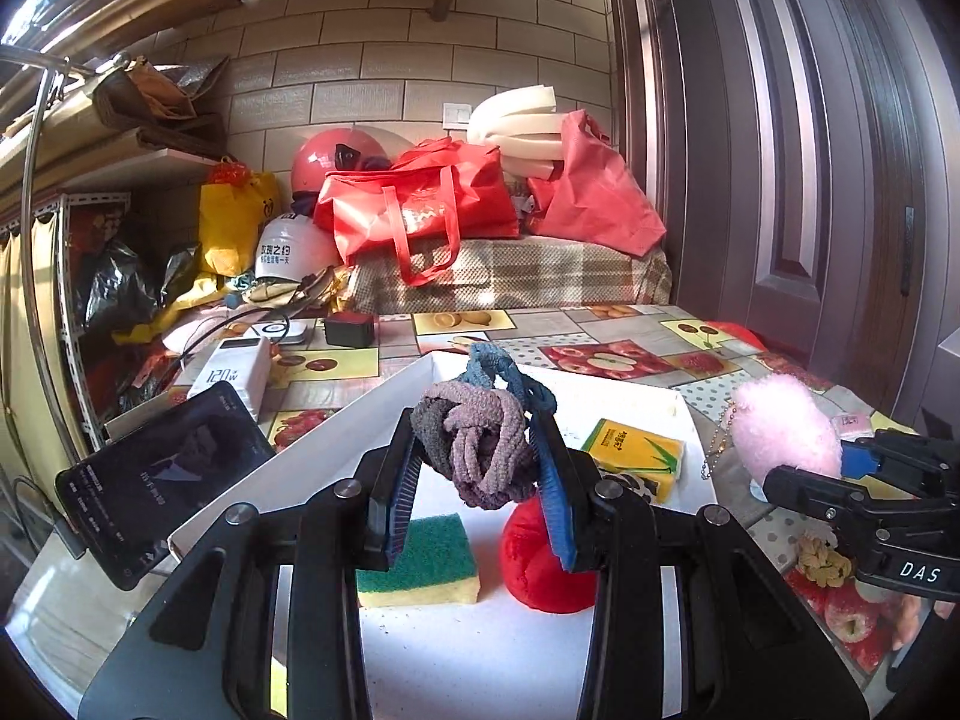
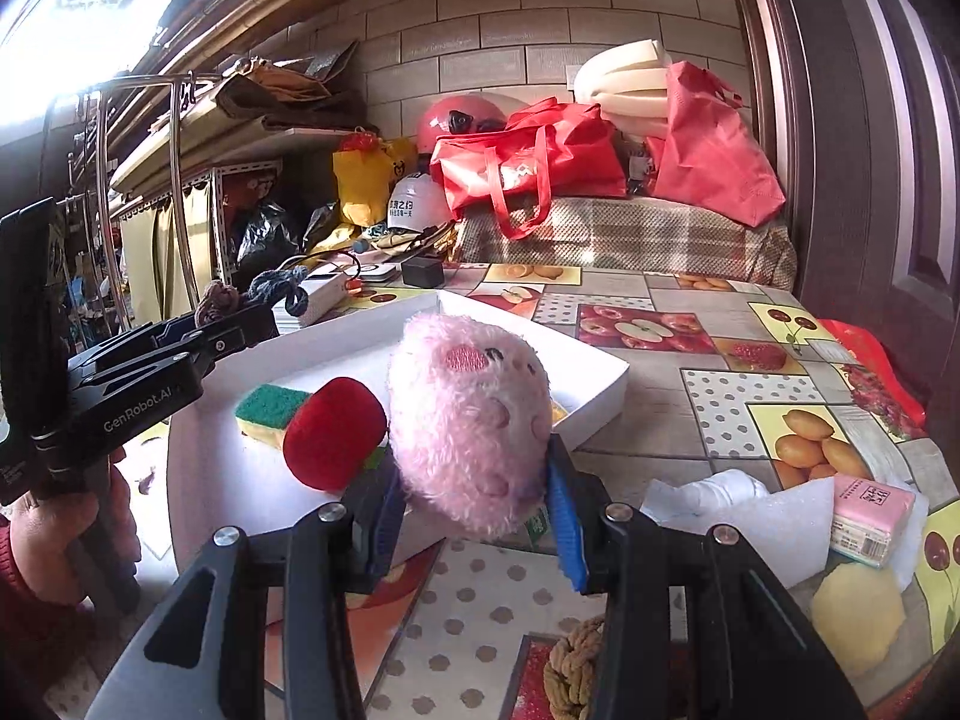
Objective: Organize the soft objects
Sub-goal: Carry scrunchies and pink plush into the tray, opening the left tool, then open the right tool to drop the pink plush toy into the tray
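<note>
Two grippers are working over the white tray (image 1: 336, 414) at once. The left gripper (image 1: 474, 468) is pinching a tangle of hair ties (image 1: 480, 444), mauve, grey and blue loops bunched between its blue pads, and it is holding them in the air above the tray. Below the ties, a green-and-yellow sponge (image 1: 420, 558) and a red ball (image 1: 540, 564) are lying on the tray floor, just beside each other. A yellow tissue pack (image 1: 636, 456) is sitting farther back in the tray, toward its right wall.

The right gripper (image 2: 474, 492) is squeezing a pink plush (image 2: 474, 420), fingers pressed into its fur on both sides, and the toy is hanging right at the tray's near edge, just beside the red ball. In the left view a bead chain (image 1: 717, 444) is dangling from the plush.

On the fruit-print tablecloth (image 2: 720, 420) to the right, a pink tissue pack (image 2: 870, 516) is resting on white foam (image 2: 774, 528), with a yellow puff (image 2: 858, 618) nearby. A phone (image 1: 162, 474) is standing left of the tray.

A hand (image 2: 54, 540) is gripping the left gripper's handle.
</note>
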`<state>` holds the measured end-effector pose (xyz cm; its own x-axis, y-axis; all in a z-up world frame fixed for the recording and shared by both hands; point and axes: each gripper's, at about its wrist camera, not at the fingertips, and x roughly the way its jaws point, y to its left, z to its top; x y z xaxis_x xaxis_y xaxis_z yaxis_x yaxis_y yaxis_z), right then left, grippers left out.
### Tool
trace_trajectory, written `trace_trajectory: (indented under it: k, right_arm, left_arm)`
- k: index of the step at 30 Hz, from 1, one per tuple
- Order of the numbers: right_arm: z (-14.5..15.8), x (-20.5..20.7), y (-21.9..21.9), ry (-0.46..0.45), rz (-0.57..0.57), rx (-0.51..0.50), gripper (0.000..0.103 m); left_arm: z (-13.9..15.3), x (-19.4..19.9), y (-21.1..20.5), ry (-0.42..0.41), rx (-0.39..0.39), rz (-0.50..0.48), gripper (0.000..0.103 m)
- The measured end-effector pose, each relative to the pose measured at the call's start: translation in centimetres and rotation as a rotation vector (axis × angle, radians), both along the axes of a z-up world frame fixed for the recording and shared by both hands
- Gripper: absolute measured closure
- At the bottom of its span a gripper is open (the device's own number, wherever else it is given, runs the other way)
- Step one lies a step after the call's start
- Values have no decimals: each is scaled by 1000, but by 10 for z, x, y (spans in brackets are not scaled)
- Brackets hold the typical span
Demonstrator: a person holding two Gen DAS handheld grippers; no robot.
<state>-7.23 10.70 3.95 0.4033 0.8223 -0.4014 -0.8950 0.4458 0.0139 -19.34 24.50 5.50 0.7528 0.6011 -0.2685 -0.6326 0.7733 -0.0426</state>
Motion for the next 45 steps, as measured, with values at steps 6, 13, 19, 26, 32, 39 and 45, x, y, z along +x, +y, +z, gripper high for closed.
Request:
trace_trajectory:
  k: [6, 13, 19, 26, 32, 39, 45]
  right_arm:
    - [0, 5, 35, 28, -7, -2, 60]
    - [-1, 22, 75, 71, -53, -4, 60]
    - [-2, 29, 95, 80, -52, -35, 60]
    - [-2, 17, 110, 5, -13, -78, 60]
    - [-1, 15, 112, -12, -13, -90, 49]
    - [1, 11, 111, -47, -22, -77, 16]
    - [2, 13, 110, -43, -45, -66, 7]
  left_arm:
    - [-2, 2, 22, 11, -10, 54, 67]
    - [-4, 8, 46, 23, -72, 80, 67]
    - [-6, 7, 61, 4, -136, 96, 67]
    - [-6, 17, 65, 37, -143, 102, 67]
    - [-6, 19, 63, 43, -133, 102, 41]
    - [-6, 18, 60, 47, -114, 115, 0]
    - [-6, 14, 59, 35, -109, 115, 0]
